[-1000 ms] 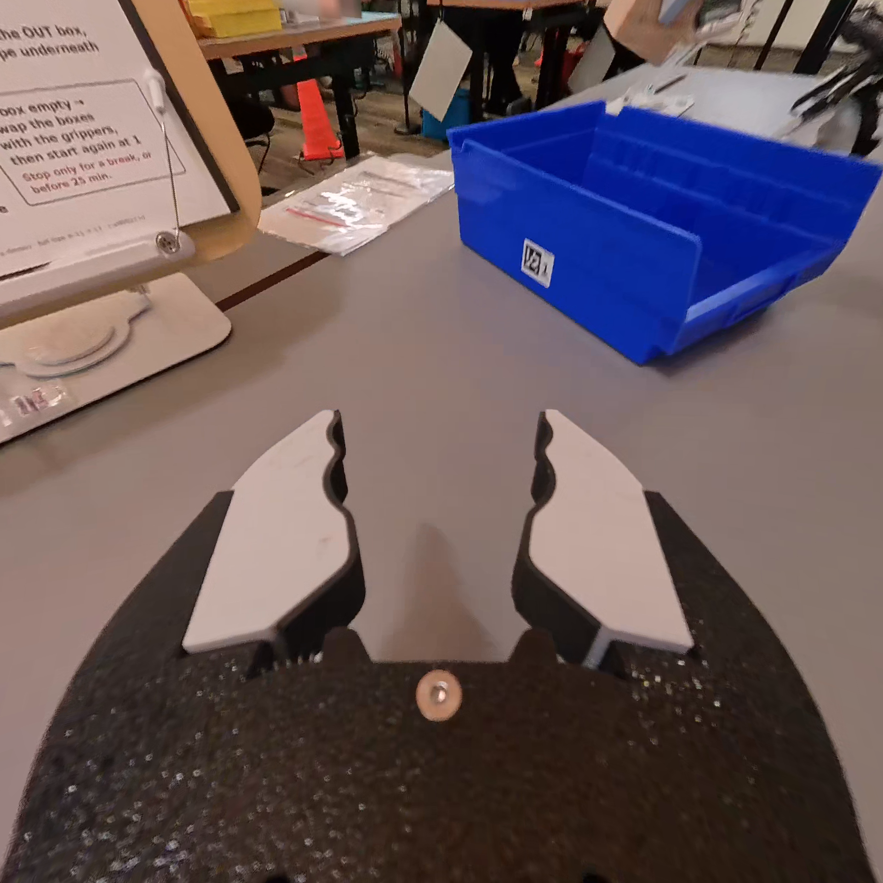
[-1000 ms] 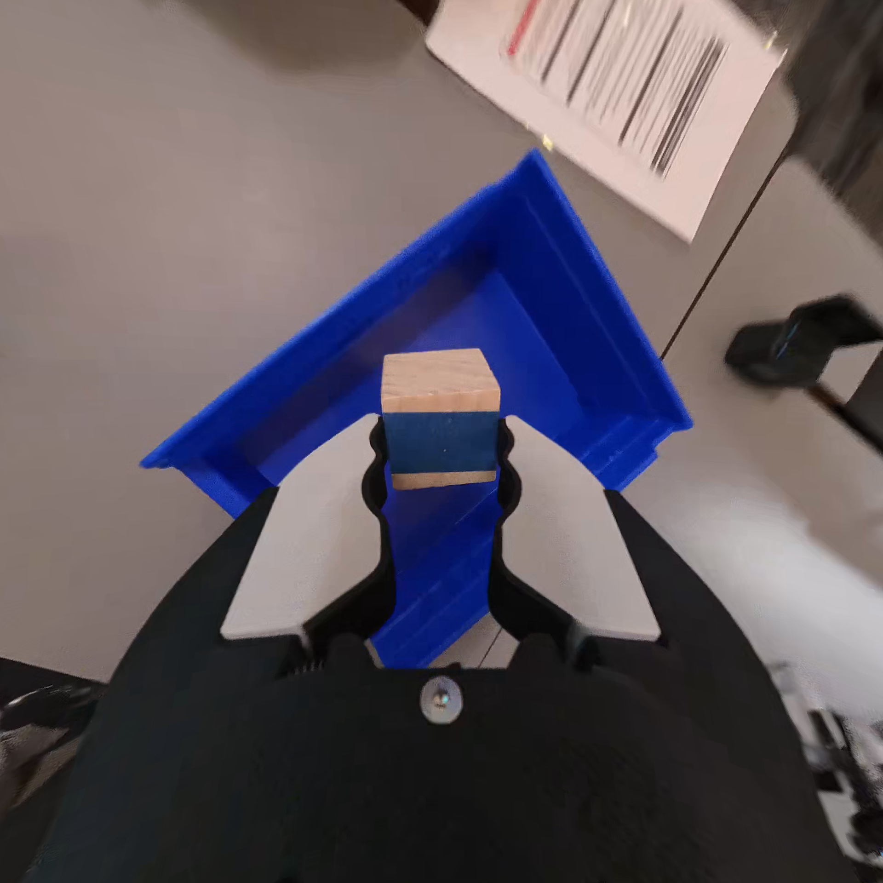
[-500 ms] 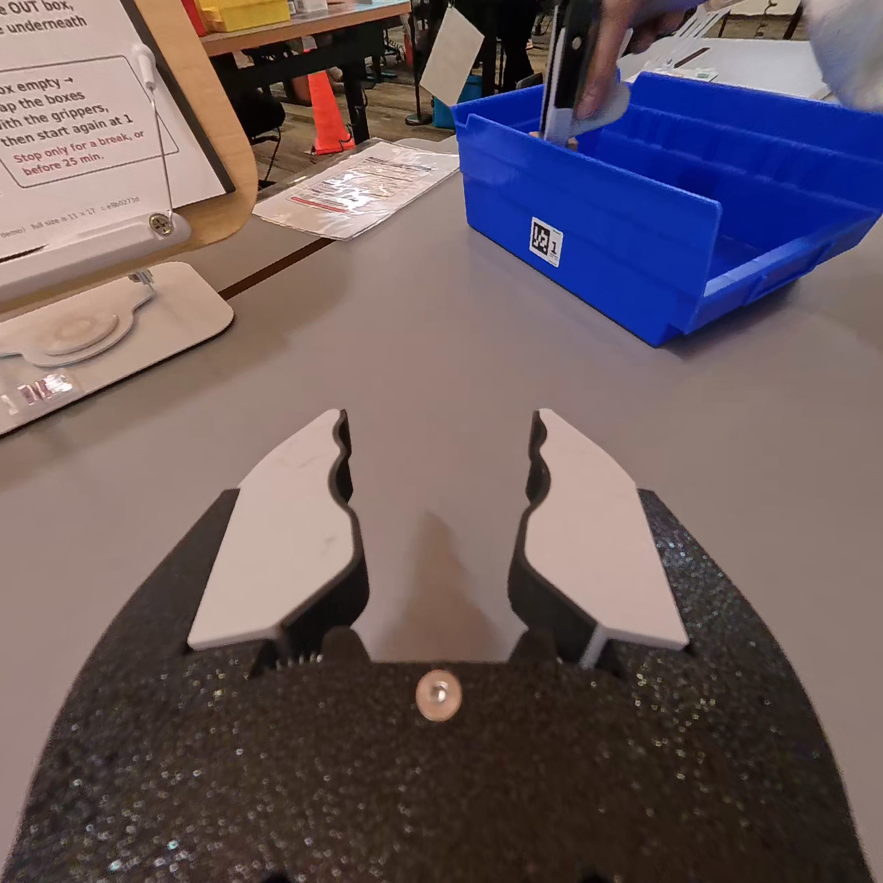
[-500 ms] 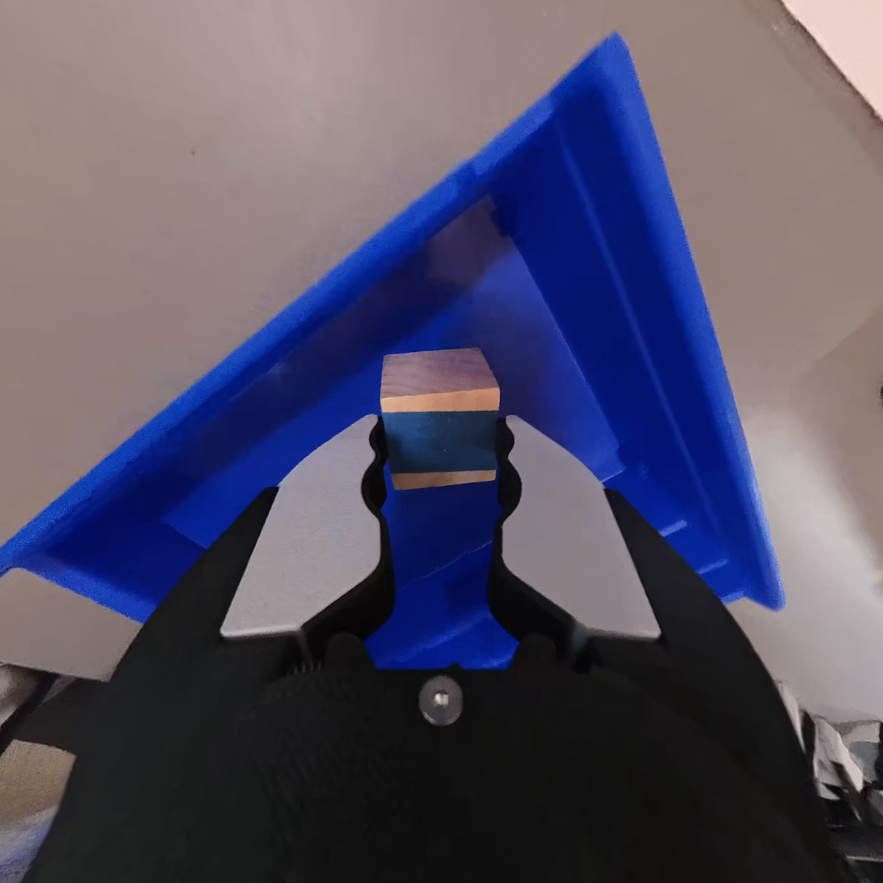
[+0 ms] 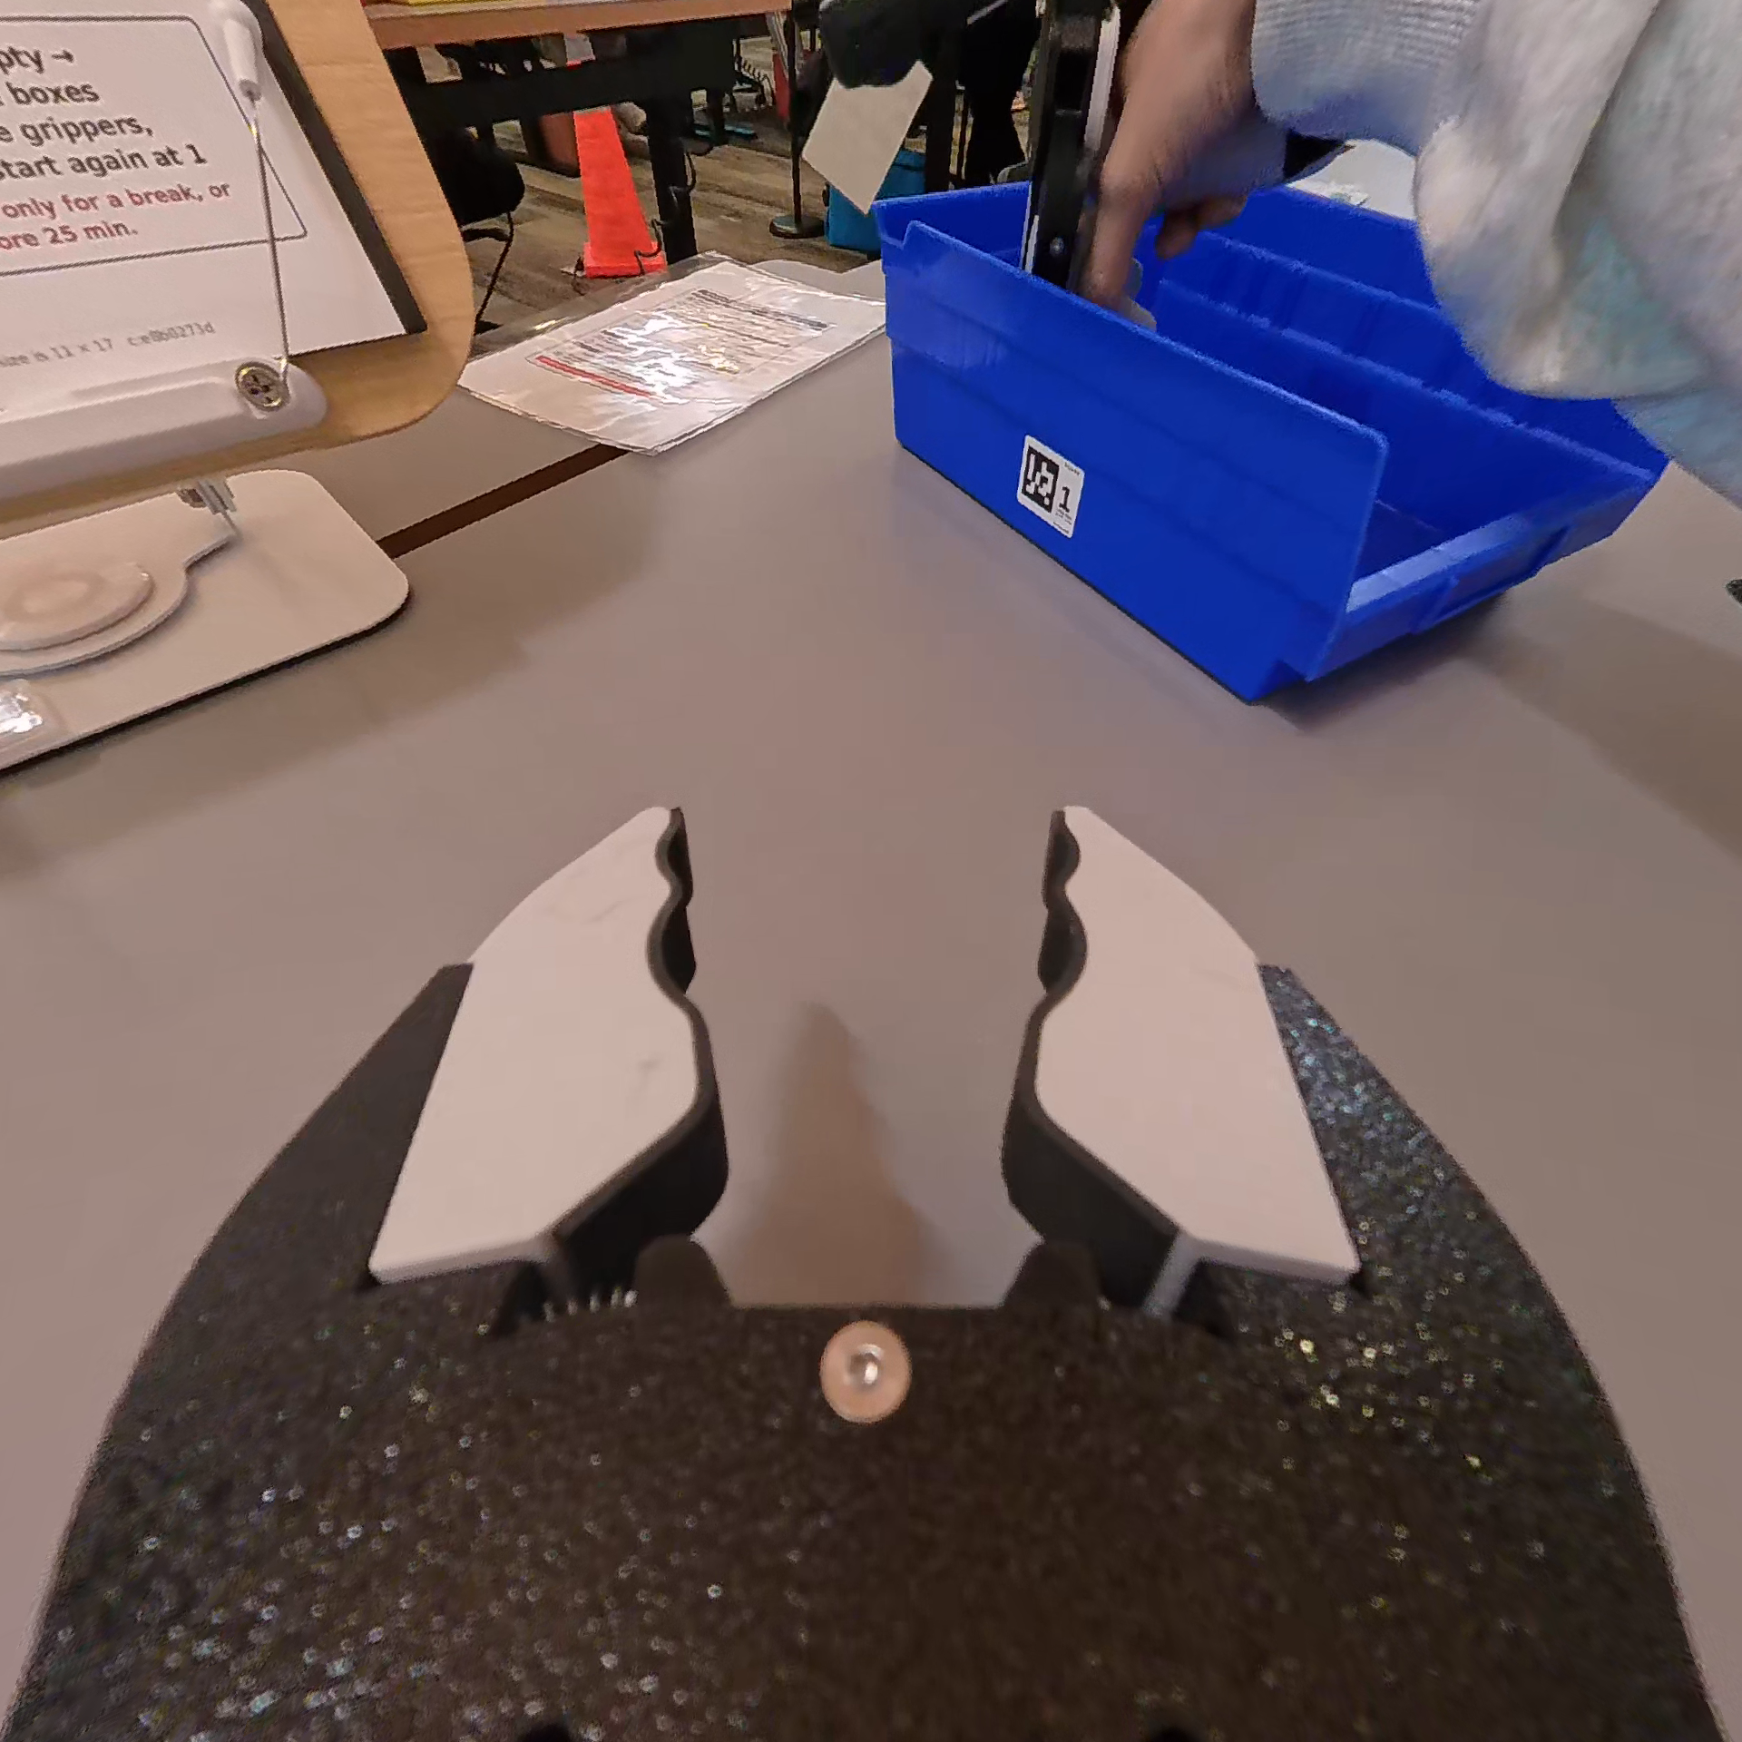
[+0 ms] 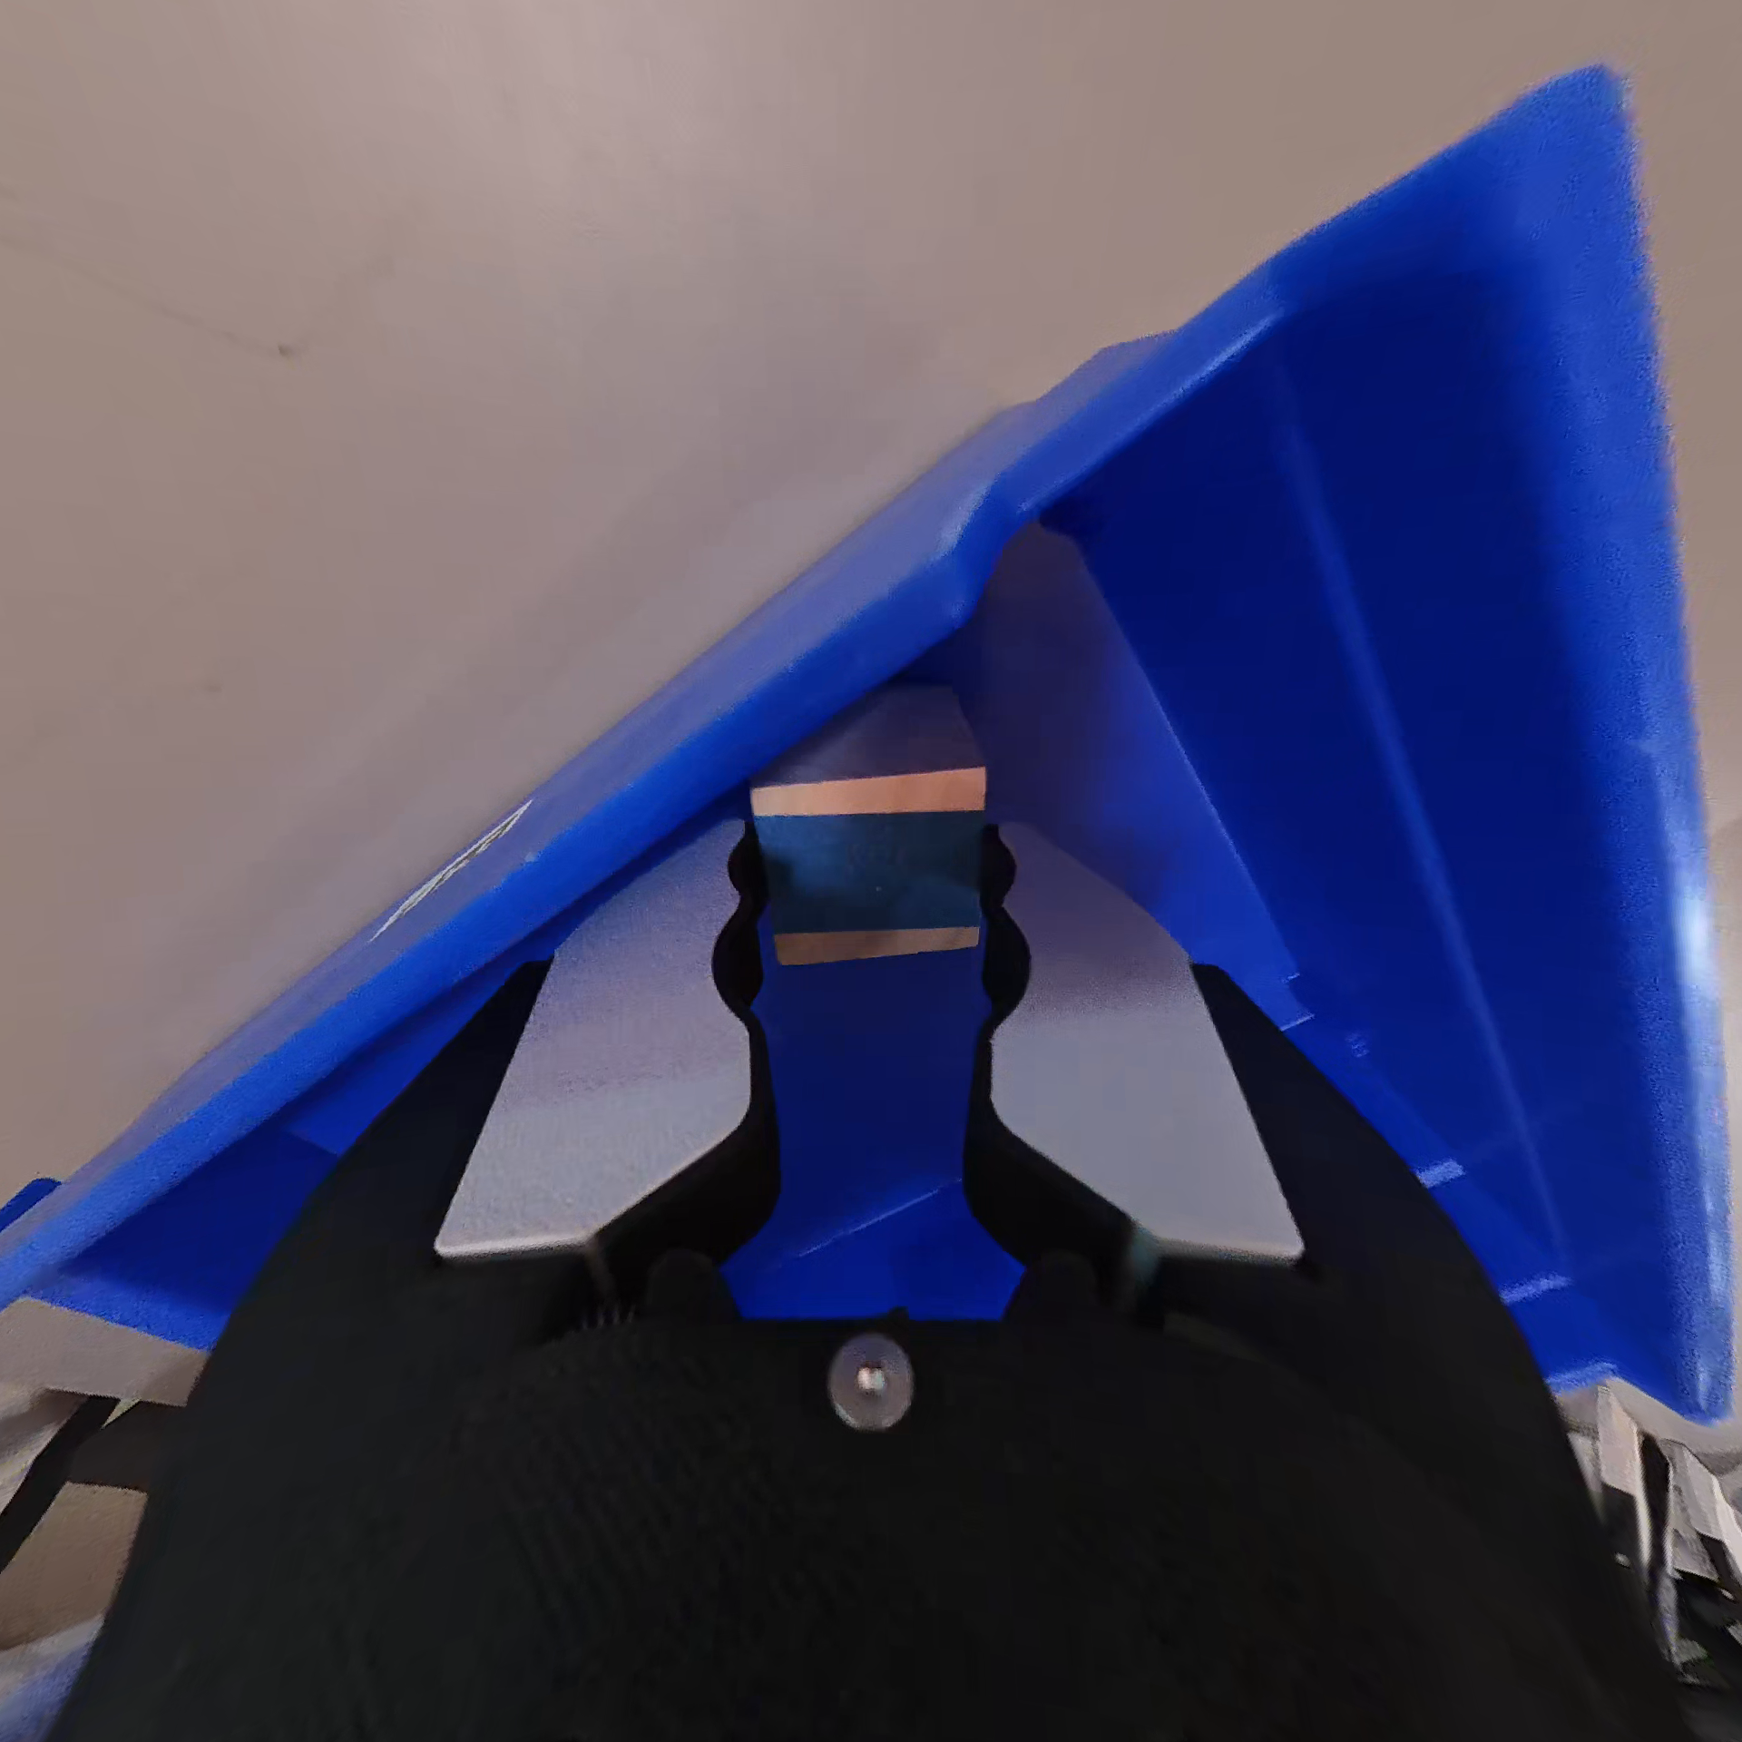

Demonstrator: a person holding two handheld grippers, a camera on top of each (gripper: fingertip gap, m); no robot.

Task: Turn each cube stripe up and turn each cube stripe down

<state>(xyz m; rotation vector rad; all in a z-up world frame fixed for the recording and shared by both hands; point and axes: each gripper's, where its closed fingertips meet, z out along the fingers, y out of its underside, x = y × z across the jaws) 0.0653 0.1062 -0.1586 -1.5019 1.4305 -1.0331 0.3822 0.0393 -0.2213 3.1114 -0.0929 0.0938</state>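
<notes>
My right gripper (image 6: 869,872) is shut on a wooden cube (image 6: 872,862) with a blue stripe, the striped face turned toward the camera. It holds the cube low inside the blue bin (image 6: 1367,716), close to a corner. In the left wrist view the right gripper (image 5: 1070,217) reaches down into the far left corner of the bin (image 5: 1178,490), held by a hand; the cube is hidden there. My left gripper (image 5: 867,839) is open and empty, low over the grey table (image 5: 848,660), well short of the bin.
A document stand (image 5: 188,283) with an instruction sheet is at the left on a white base. A plastic-sleeved sheet (image 5: 679,349) lies behind it on the table. A white sleeve (image 5: 1555,188) crosses the upper right. An orange cone (image 5: 608,198) stands in the background.
My right gripper has lowered the cube from above the bin down into it, near a corner. The left gripper has stayed open and drifted slightly.
</notes>
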